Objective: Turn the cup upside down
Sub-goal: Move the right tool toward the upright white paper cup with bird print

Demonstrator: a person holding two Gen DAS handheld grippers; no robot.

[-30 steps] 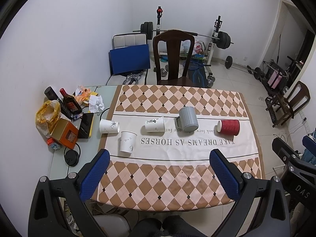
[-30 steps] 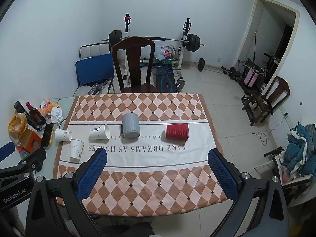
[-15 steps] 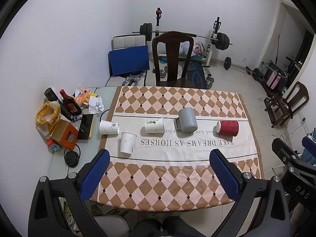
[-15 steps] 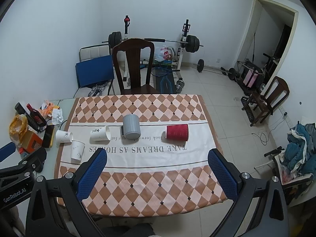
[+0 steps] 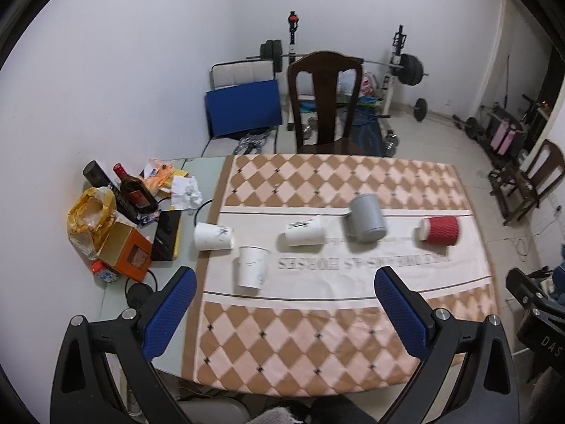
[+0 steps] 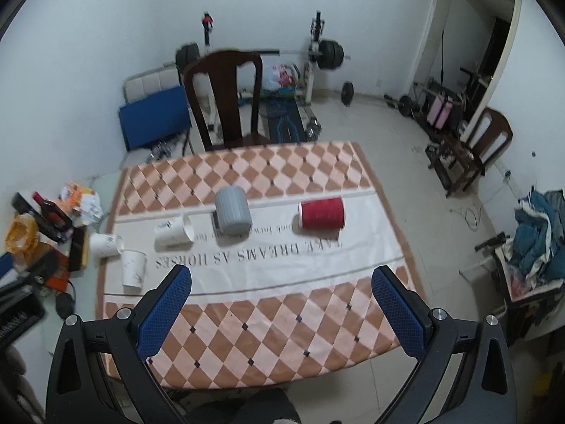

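Several cups sit on the checked tablecloth (image 5: 339, 325). A red ribbed cup (image 5: 439, 231) (image 6: 322, 213) lies on its side at the right. A grey mug (image 5: 366, 218) (image 6: 233, 211) stands mouth down in the middle. A white paper cup (image 5: 304, 236) (image 6: 174, 232) lies on its side left of it. Another white cup (image 5: 213, 236) (image 6: 105, 245) lies at the cloth's left edge. A third white cup (image 5: 251, 271) (image 6: 133, 269) stands mouth down in front. My left gripper (image 5: 284, 295) and right gripper (image 6: 282, 291) are open and empty, high above the table's near side.
Bottles (image 5: 132, 190), a yellow bag (image 5: 90, 217), an orange box (image 5: 125, 250) and a black phone (image 5: 166, 235) crowd the table's left end. A dark wooden chair (image 5: 325, 102) stands behind the table. Weights and a bench lie on the floor beyond.
Both grippers have shifted; the right wrist view has tilted and moved closer, so the cups appear larger. The cups have not moved. Both grippers stay open.
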